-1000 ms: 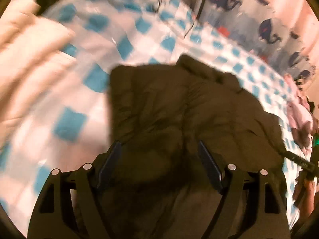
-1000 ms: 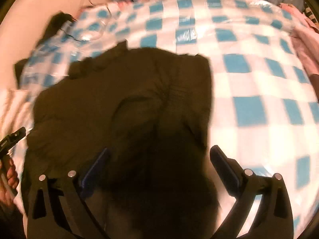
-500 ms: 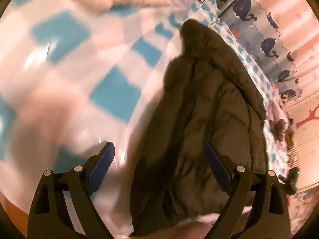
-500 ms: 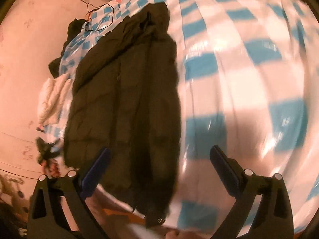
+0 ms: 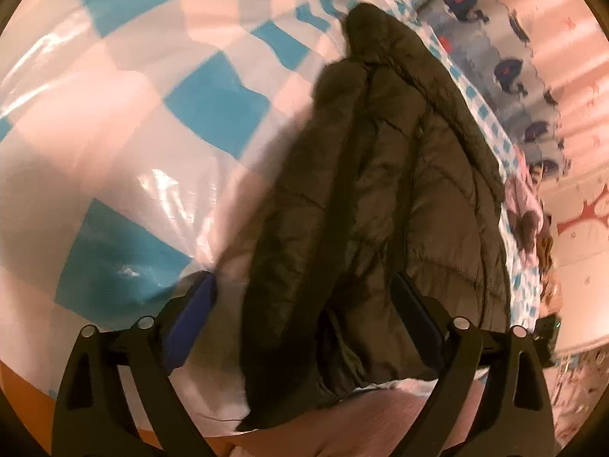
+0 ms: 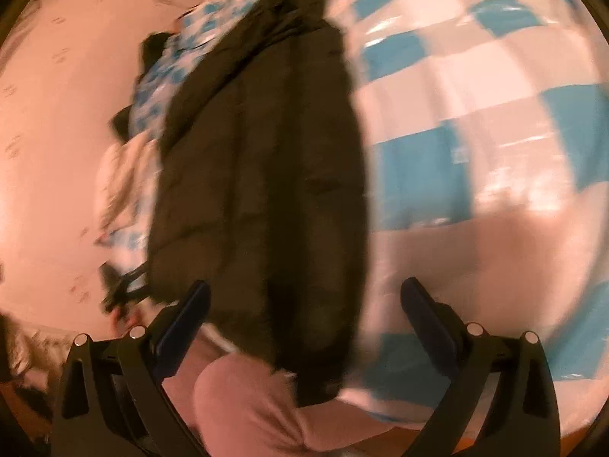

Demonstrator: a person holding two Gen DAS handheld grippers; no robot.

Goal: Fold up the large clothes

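A dark olive puffer jacket (image 5: 384, 198) lies folded lengthwise into a long narrow strip on a blue-and-white checked cover (image 5: 125, 122). Its hem hangs over the near edge of the surface. My left gripper (image 5: 304, 304) is open, its blue pads wide apart above the hem end, touching nothing. In the right wrist view the same jacket (image 6: 266, 160) runs away from me, and my right gripper (image 6: 304, 301) stands open above its near end, with no cloth pinched between the pads. The right view is blurred.
A whale-print cloth (image 5: 506, 68) borders the far side of the cover. Pink clothes (image 5: 523, 205) lie at the right. A pale garment (image 6: 125, 175) sits left of the jacket. A person's pink-clad leg (image 6: 247, 407) is right below the grippers.
Both grippers have pulled back from over the jacket's middle to its near hem end. The left jaws have widened. The jacket now lies as a narrow strip.
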